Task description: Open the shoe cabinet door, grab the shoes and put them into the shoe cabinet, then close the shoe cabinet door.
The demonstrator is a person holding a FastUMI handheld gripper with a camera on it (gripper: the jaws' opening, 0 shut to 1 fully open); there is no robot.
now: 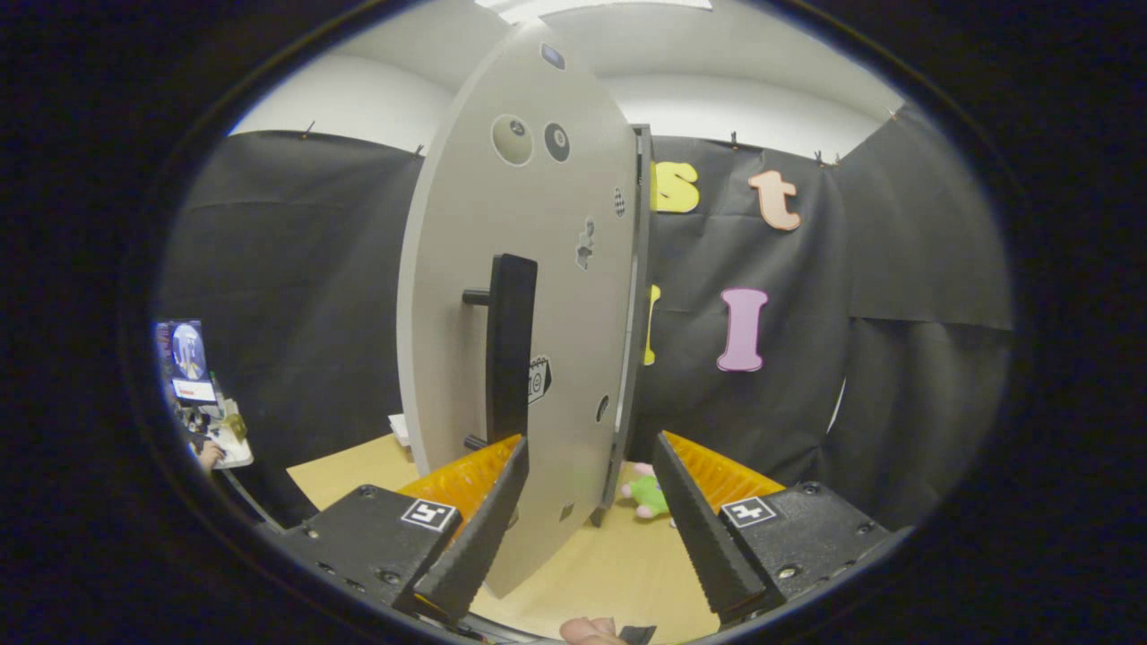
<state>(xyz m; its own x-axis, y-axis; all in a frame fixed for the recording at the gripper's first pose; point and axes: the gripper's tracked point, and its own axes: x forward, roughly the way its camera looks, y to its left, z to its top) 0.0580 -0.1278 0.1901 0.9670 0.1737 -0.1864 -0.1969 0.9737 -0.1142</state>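
Gripper (590, 520) fingers spread wide, we hold nothing; the grey shoe cabinet door (529, 296), sticker-dotted with an upright black handle (509, 345), stands edge-on between them above the wooden surface (609, 573).

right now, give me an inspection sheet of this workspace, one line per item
surface: tan tabletop, bare just ahead of the fingers.
job's things: grey cabinet door swung open, seen nearly edge-on, with stickers on its face; black bar handle upright on it, just beyond one finger. Shoes: nothing seen.
clutter: green and pink plush toy on the tabletop beyond the door's lower edge.
grippers: hand-held gripper open, fingers apart, the door's lower edge between them, neither pressing on it.
cables: nothing seen.
surroundings: black cloth wall behind; a desk with a lit screen off to one side; a fingertip beneath the gripper.
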